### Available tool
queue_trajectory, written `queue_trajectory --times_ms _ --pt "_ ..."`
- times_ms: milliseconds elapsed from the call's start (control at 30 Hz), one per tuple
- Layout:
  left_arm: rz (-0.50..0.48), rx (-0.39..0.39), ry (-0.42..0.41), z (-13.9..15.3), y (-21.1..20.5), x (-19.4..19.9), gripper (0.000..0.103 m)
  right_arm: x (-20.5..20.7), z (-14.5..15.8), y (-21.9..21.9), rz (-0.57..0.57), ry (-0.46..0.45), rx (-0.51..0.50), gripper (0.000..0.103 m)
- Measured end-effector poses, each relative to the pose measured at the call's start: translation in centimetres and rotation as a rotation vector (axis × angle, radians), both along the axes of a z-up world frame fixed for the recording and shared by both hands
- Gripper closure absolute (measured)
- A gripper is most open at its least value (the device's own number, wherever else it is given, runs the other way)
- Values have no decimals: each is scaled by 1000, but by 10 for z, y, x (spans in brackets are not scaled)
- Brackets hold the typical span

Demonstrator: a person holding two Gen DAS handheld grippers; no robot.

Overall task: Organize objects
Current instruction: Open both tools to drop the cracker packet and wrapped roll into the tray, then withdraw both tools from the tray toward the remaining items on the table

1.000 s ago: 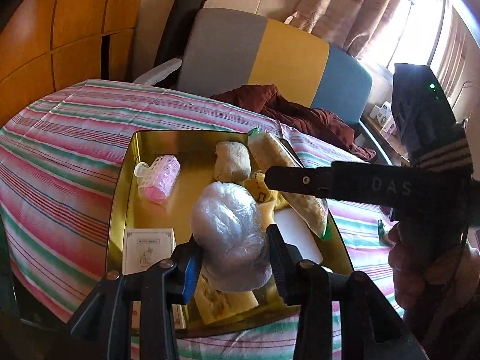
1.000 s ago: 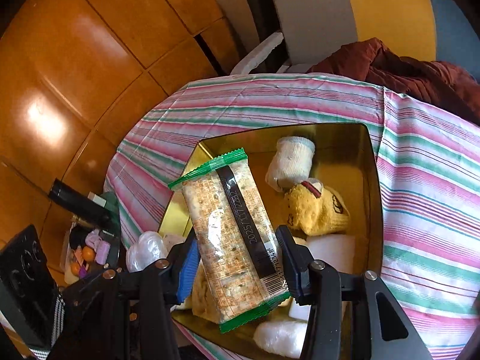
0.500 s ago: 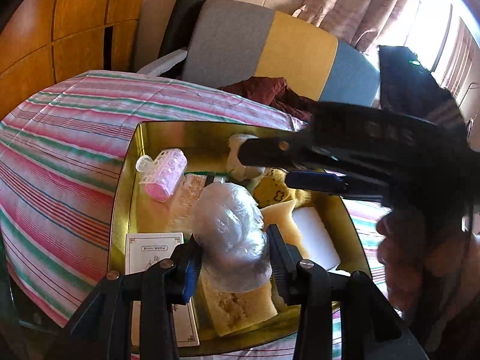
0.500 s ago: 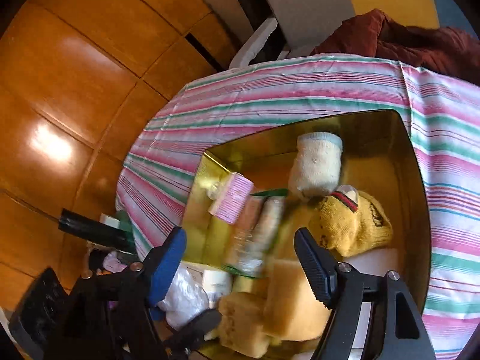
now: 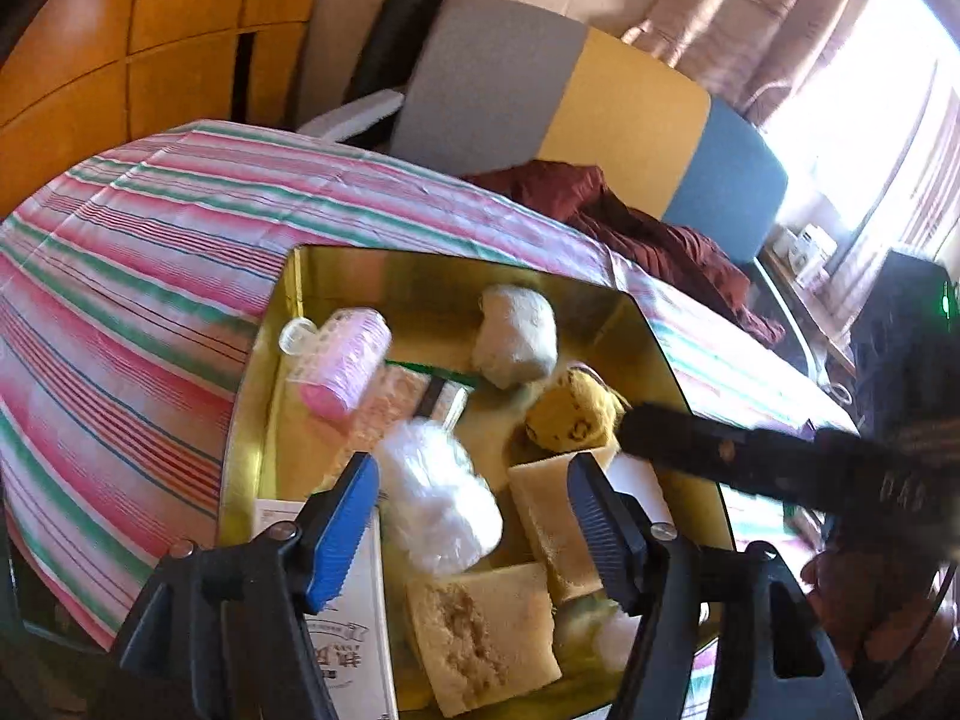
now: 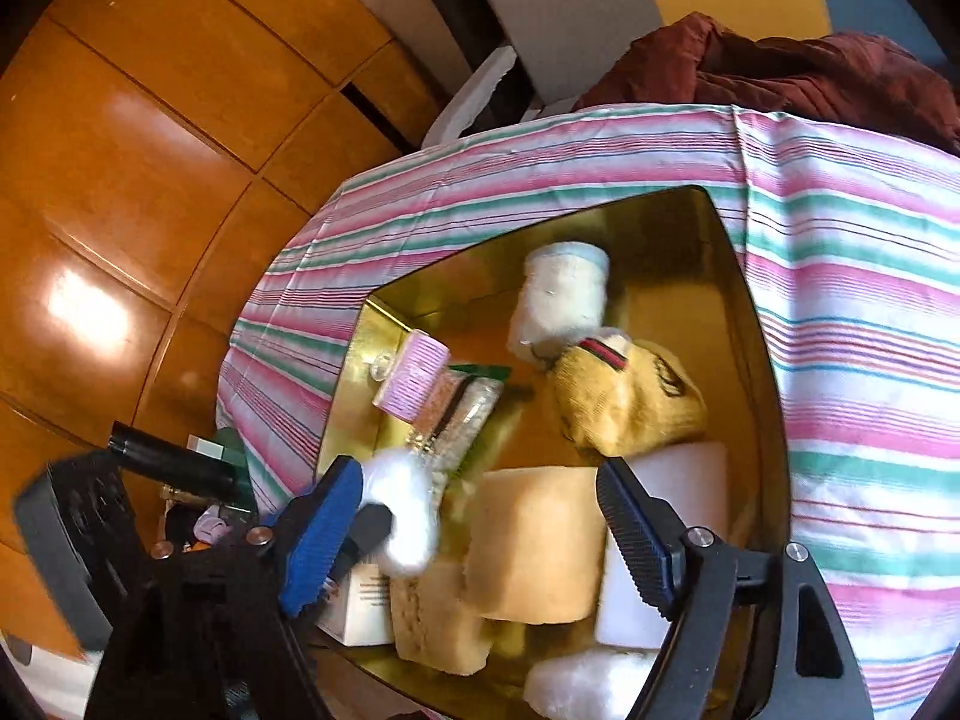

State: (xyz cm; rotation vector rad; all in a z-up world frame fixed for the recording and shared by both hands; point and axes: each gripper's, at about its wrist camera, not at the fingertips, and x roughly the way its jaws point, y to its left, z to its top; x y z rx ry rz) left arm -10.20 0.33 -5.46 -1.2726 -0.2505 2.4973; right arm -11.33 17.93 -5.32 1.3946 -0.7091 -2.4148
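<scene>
Released plastic bundle (image 5: 435, 498) now lies between the left gripper's (image 5: 471, 531) just-opened jaws.

Your left wrist camera looks steeply down, close over the near edge of the gold tray (image 5: 258, 396). Your right wrist camera does likewise from the tray's (image 6: 759, 324) right. Both views share its contents.

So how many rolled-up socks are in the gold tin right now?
2. A white sock lies near the tin's far wall, and a yellow sock sits right beside it, touching, toward the sponges. Others could be hidden under the pile.
</scene>
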Motion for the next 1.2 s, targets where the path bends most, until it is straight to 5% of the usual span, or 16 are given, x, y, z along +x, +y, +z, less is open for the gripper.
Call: queue_trajectory --times_ms 333,867,1200 --pt "40 -50 -10 -5 -17 32 36 29 1 3 3 41 105 15" --pt "106 -175 139 23 -15 70 36 72 11 -27 49 161 354 10" --pt "92 -210 172 28 -7 78 36 89 11 -18 16 184 401 9"
